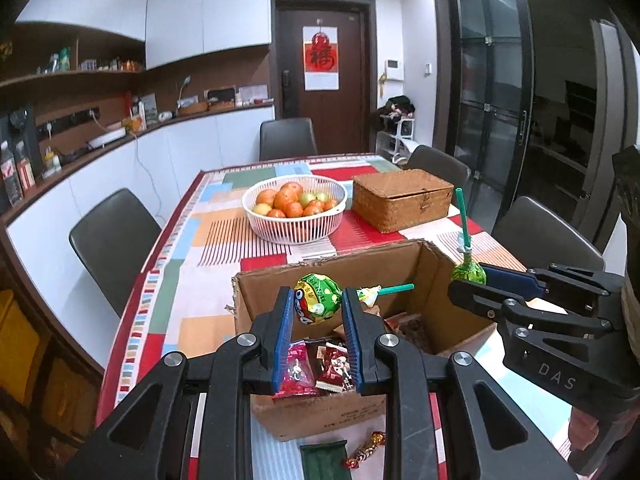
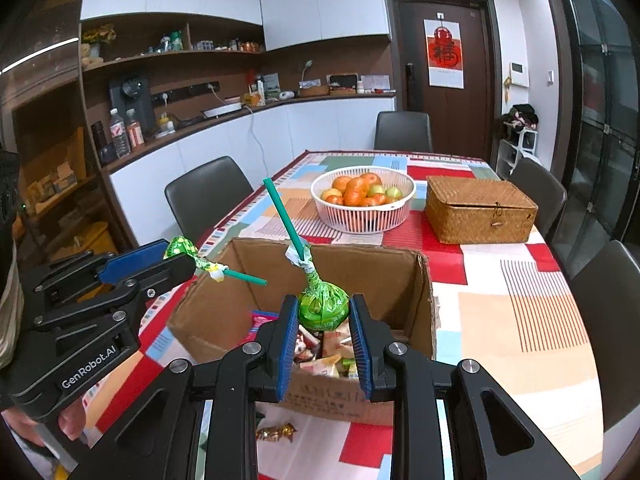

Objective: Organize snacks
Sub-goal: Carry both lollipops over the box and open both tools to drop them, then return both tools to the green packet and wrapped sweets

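Two lollipops are held up over an open cardboard box (image 1: 360, 276), one in each gripper. The left gripper (image 1: 316, 308) pinches a round lollipop (image 1: 318, 300) in a green and yellow wrapper, and its green stick points sideways to the right. The right gripper (image 2: 324, 316) pinches a green lollipop (image 2: 323, 307) by its ball, with the green stick pointing up and tilted a little to the left. The blue pads (image 2: 287, 354) press on both sides of the ball.

On the table just in front of the box lies a gold and red candy (image 2: 276, 432). A dark green packet (image 1: 324, 460) lies beside it. Inside the box are more snack packs (image 1: 312, 368) in red and pink wrappers.

The box stands on a table with a colourful cloth (image 2: 500, 312). Farther back is a white basket (image 2: 363, 216) full of orange and green fruit. Next to it on the right is a brown woven box (image 2: 480, 210) with its lid shut. Dark chairs (image 2: 208, 196) stand around the table.
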Tool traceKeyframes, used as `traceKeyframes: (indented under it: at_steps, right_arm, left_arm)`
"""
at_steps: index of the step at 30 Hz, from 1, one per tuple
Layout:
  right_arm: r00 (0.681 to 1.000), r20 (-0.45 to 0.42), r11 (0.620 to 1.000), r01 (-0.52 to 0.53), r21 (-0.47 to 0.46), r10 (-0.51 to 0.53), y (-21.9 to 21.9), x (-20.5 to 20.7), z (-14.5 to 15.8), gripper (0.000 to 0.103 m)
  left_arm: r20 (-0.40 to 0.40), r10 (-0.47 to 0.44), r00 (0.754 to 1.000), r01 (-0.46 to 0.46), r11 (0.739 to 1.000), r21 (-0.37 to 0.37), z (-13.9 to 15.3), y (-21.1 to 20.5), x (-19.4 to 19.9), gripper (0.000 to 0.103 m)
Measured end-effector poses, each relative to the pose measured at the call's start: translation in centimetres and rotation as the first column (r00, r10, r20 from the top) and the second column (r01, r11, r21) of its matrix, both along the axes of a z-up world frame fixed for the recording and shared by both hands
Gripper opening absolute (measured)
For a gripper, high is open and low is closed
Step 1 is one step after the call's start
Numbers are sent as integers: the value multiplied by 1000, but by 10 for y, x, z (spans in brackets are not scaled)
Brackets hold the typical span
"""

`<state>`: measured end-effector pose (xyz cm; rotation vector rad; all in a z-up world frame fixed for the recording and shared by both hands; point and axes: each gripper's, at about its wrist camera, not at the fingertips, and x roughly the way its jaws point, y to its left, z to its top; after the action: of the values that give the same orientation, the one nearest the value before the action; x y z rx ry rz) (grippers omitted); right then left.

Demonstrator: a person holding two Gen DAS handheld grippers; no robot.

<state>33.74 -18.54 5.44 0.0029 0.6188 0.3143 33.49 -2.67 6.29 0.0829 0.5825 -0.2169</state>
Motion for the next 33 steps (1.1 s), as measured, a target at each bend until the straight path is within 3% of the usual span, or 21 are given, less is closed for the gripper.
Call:
traceKeyframes:
  at_steps: [2, 4, 5, 8, 21, 27, 33]
  right_arm:
    - [1000, -8, 1000, 9, -8, -9, 0, 9, -3, 27]
    - [1000, -16, 1000, 14, -2, -14, -1, 16, -5, 29]
    - [1000, -27, 1000, 13, 3, -12, -2, 20, -6, 35]
    - [999, -39, 999, 32, 41, -30, -6, 22, -9, 47]
    - [1000, 16, 999, 23, -26, -23, 3, -38, -26, 47]
    - [1000, -4, 999, 10, -33, -10, 7, -61, -42, 47]
    - [998, -55, 999, 11, -43, -13, 15, -80, -68, 47]
  left_arm:
    - [-21, 0, 1000, 0, 1000, -1, -3, -1, 10, 26]
    - [-18, 14, 1000, -14, 1000, 18, -5, -2, 12, 47]
    - [-11, 21, 1000, -21, 1000, 21, -5, -2, 12, 51]
    - [-1, 32, 999, -32, 999, 24, -5, -1, 6, 52]
    - [10, 58, 998, -58, 996, 73, -29, 13, -61, 59]
    - [-36, 81, 996, -78, 995, 68, -51, 21, -85, 63]
    - [-138, 94, 986, -88, 995, 49, -89, 30, -95, 63]
